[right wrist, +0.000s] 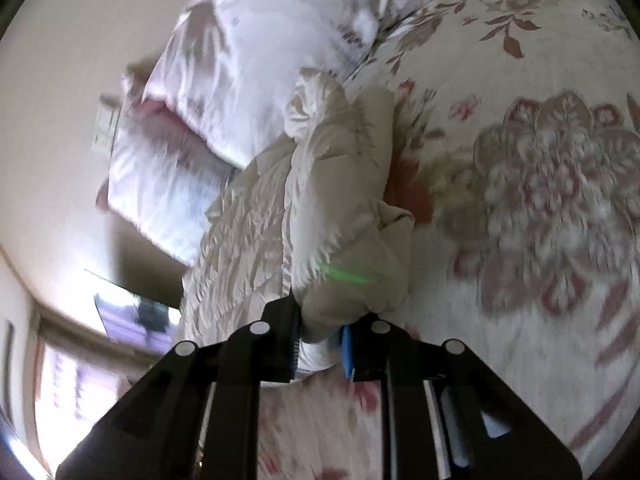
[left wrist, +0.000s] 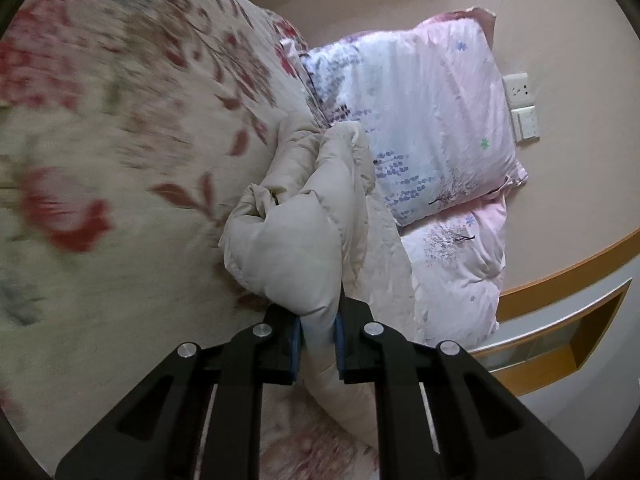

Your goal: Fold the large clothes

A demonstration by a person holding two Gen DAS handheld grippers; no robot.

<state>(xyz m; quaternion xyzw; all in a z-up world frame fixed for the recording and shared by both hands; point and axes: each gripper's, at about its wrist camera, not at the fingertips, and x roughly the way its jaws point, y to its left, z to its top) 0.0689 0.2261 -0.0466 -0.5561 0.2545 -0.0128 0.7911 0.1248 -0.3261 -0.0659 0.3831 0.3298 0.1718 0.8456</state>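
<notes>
Beige padded jacket (left wrist: pixel 296 220) lies bunched on a flowered bedspread (left wrist: pixel 120 128), close beside two pink pillows (left wrist: pixel 432 120) stacked against the wall. Left gripper (left wrist: pixel 318 340) pinches a fold of the jacket between its blue pads, fingers narrow. Right gripper (right wrist: pixel 320 344) clamps another puffy fold of the jacket (right wrist: pixel 340 216) likewise, over the bedspread (right wrist: pixel 540 200).

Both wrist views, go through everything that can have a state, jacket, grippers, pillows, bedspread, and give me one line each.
Beige padded jacket: bunched, puffy, pinched at two spots, partly lying on the bed.
Left gripper: shut on jacket fabric.
Right gripper: shut on jacket fabric.
Pink pillows: stacked, one on the other, against the wall.
Floral bedspread: spread flat under the jacket.
</notes>
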